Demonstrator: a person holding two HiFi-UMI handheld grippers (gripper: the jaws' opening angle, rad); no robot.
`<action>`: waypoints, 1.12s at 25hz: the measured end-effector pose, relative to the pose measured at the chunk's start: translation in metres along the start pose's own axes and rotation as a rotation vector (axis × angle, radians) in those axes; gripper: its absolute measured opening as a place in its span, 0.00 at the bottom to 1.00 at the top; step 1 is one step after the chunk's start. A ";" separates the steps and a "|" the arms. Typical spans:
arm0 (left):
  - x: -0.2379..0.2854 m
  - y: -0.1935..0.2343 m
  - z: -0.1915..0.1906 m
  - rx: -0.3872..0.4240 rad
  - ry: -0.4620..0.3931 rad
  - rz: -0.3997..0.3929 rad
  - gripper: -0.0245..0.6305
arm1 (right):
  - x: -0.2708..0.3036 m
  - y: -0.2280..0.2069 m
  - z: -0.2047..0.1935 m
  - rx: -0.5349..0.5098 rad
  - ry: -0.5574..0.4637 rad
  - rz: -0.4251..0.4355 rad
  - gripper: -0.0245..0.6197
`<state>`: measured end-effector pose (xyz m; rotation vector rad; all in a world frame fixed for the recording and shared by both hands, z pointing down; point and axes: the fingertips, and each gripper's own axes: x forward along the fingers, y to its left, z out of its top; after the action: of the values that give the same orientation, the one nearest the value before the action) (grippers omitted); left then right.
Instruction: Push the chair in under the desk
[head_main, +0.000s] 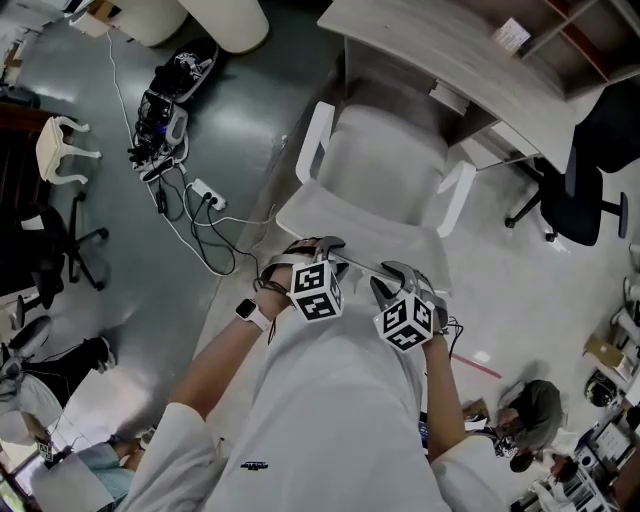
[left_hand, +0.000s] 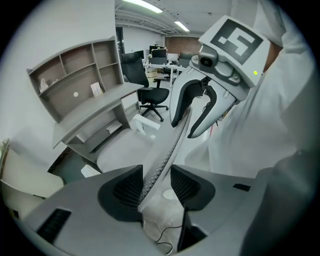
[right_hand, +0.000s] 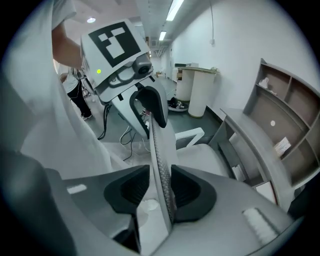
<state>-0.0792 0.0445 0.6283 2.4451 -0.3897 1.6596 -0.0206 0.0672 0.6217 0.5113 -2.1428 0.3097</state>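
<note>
A white chair (head_main: 385, 160) with white armrests faces the pale wooden desk (head_main: 440, 40), its seat front close to the desk edge. Its thin mesh backrest (left_hand: 172, 135) runs edge-on between both pairs of jaws. My left gripper (head_main: 325, 247) straddles the backrest's top edge at the left, my right gripper (head_main: 392, 272) at the right. In the left gripper view the jaws (left_hand: 156, 182) stand loosely round the mesh, with a slit at one pad. In the right gripper view the jaws (right_hand: 161, 187) stand wide round the backrest (right_hand: 159, 150), barely touching it.
A black office chair (head_main: 585, 190) stands right of the desk. A power strip with cables (head_main: 205, 195) lies on the floor at the left, near a white stool (head_main: 60, 150). A person (head_main: 530, 405) crouches at the lower right. A shelf unit (left_hand: 75, 80) sits on the desk.
</note>
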 end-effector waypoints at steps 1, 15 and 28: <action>0.001 0.000 0.000 -0.010 0.010 -0.007 0.30 | 0.002 -0.001 -0.001 -0.010 0.005 -0.010 0.25; 0.005 0.005 0.003 0.059 0.033 0.014 0.28 | 0.005 -0.010 -0.002 -0.022 -0.030 -0.049 0.22; 0.014 0.035 0.025 0.014 -0.022 0.048 0.30 | 0.008 -0.049 0.002 0.023 -0.027 -0.053 0.23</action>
<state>-0.0628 0.0023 0.6311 2.4857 -0.4447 1.6607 -0.0032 0.0207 0.6288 0.5880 -2.1497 0.2999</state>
